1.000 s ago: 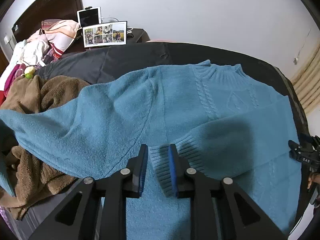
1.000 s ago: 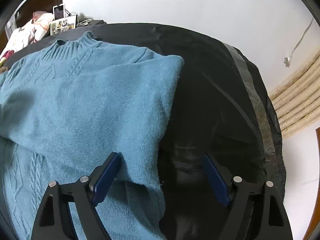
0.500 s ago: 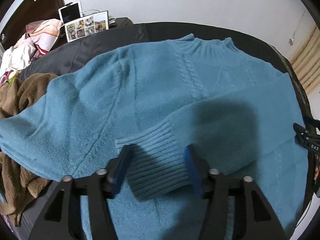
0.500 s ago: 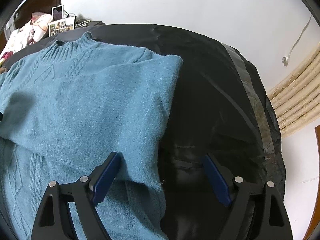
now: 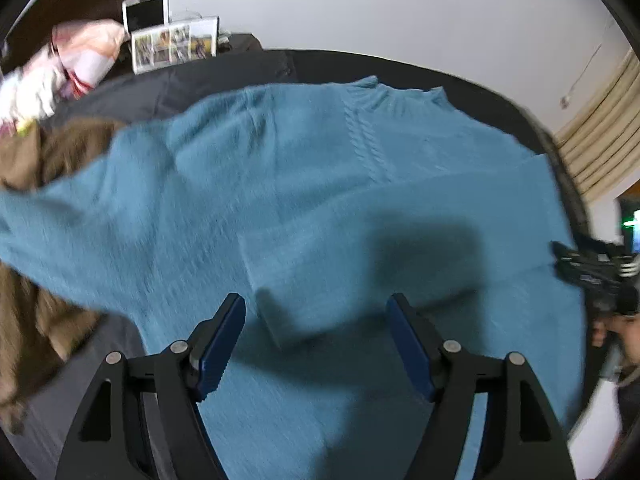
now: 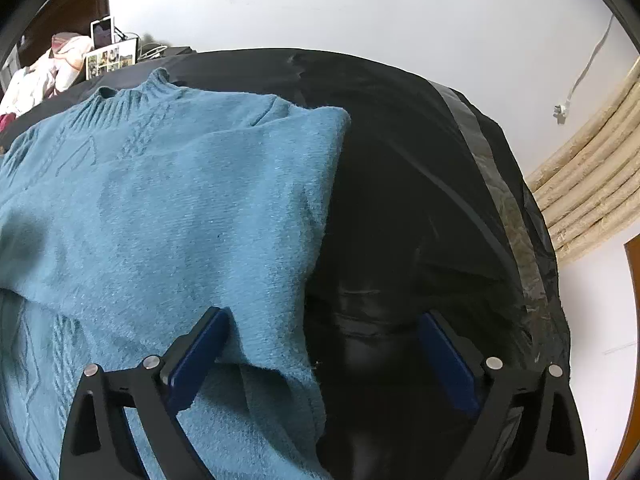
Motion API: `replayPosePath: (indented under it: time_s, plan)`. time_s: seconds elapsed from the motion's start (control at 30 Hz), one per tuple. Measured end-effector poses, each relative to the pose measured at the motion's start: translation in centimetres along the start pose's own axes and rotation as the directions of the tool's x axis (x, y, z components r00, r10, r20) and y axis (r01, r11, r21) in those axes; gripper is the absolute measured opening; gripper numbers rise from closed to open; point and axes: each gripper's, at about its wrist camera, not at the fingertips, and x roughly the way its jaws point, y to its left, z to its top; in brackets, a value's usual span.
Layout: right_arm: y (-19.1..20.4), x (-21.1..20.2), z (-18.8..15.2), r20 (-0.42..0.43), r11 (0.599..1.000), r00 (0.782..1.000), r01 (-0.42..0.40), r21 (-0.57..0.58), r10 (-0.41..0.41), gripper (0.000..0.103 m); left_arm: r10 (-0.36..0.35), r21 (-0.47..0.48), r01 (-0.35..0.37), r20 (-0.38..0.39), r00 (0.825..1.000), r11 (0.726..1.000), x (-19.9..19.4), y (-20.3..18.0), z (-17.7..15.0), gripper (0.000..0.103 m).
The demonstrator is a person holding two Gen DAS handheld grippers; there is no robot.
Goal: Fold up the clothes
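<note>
A: What changed just now?

B: The left gripper (image 5: 316, 340) let go of the ribbed cuff (image 5: 288, 312); its jaws are opening, pads clear of the knit. The sleeve now lies folded across the blue sweater (image 5: 280, 184) on the black bed (image 6: 420, 152).

A: And the right gripper (image 6: 320, 356)?

B: Opening too, straddling the sweater's folded edge, gripping nothing. The other sleeve looks unfolded.

A: Any readable writing?

B: None; too blurred.

Blue knit sweater (image 5: 304, 184) lies flat; 1 sleeve folded across.
</note>
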Motion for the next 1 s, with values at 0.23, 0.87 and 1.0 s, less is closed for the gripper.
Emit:
replayPosePath:
  time_s: [0.23,0.87,1.0]
  plan:
    - [0.1,0.0,0.0,0.001,1.0,1.0,0.014,0.005,-0.014,0.101,-0.205,-0.119,0.201,-0.03,0.978,0.972,-0.1,0.2,-1.3,0.077]
    - [-1.3,1.2,0.7,0.002,1.0,1.0,0.005,0.016,-0.005,0.101,-0.083,-0.163,0.095,0.084,0.993,0.982,2.2,0.0,2.2,0.075]
    - [-0.7,0.8,0.4,0.003,1.0,1.0,0.006,0.021,-0.006,0.101,-0.02,-0.118,0.027,0.057,0.998,0.993,2.7,0.2,1.8,0.053]
